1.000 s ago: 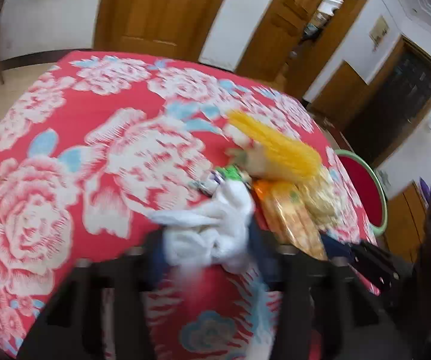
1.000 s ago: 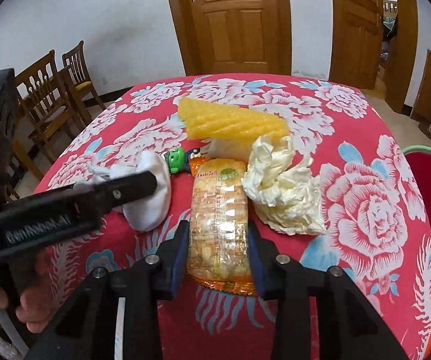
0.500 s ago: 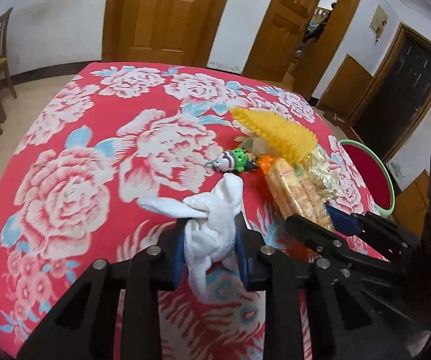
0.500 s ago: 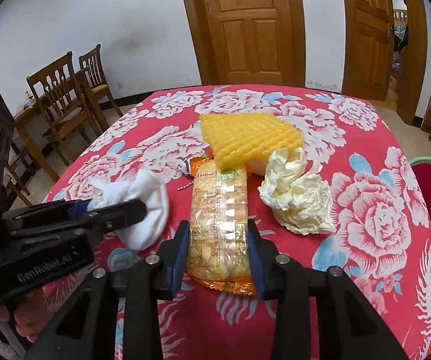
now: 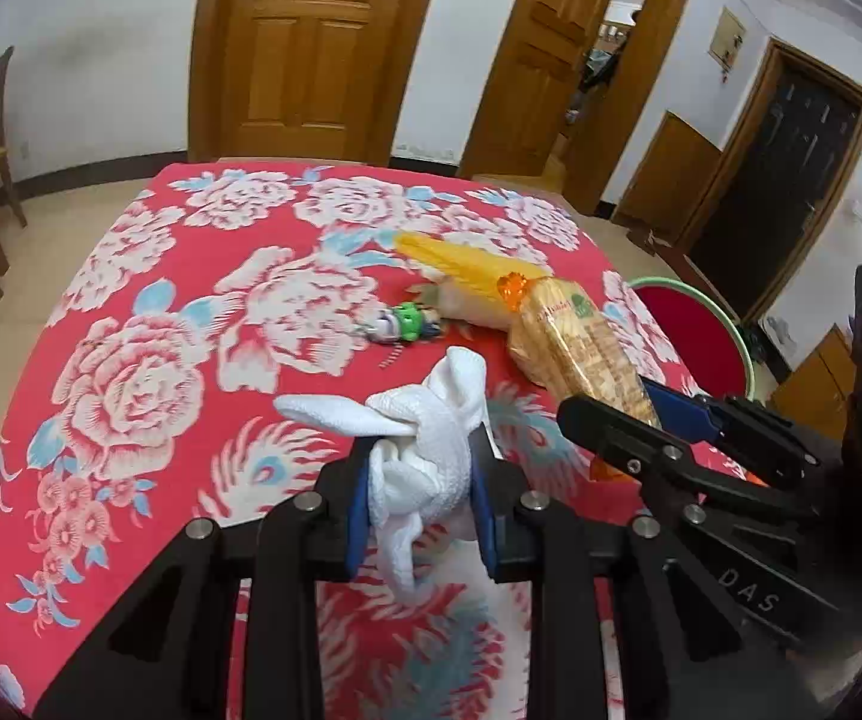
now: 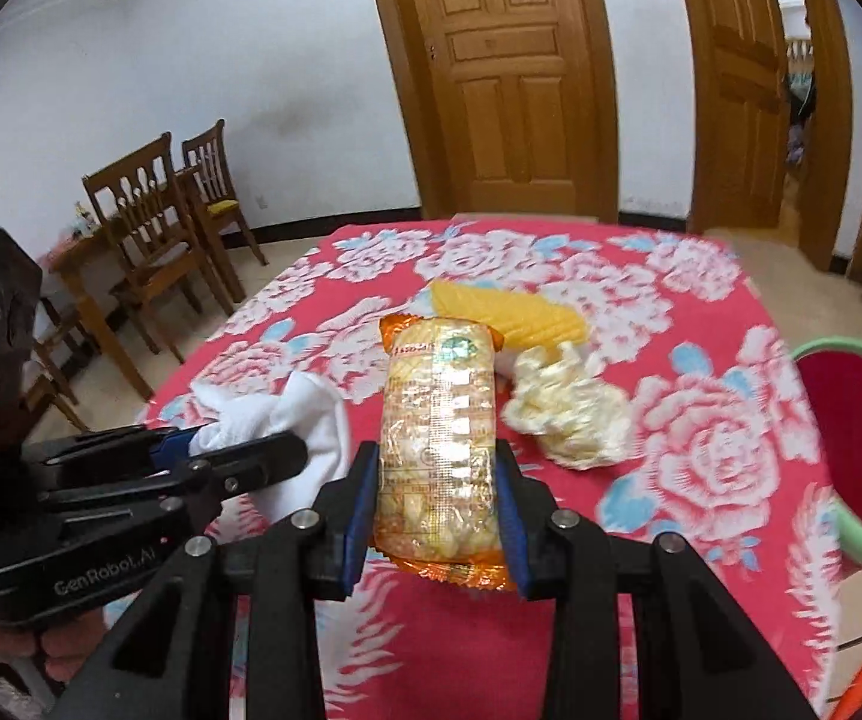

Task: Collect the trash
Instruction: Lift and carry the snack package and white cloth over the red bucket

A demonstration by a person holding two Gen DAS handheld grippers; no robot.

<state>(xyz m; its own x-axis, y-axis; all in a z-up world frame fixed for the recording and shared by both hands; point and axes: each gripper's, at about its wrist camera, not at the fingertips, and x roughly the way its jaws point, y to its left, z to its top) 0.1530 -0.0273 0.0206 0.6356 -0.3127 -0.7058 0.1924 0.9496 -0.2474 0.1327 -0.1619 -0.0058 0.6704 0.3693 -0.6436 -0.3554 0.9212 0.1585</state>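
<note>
Left gripper [image 5: 422,495] clamped on white tissue [image 5: 425,450], right gripper [image 6: 436,501] on snack packet [image 6: 439,444] (both clear of the table [image 5: 149,372]), green-rimmed bin [image 6: 850,450] by its right edge.

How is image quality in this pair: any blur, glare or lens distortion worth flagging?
Left wrist view: mostly sharp; fisheye bows the door frames, corners vignette dark; the white tissue in the left gripper is crisp. Right wrist view: the tablecloth and crumpled paper are smeared by motion blur, while the snack packet in the right gripper stays sharp with glare on its wrapper.
</note>
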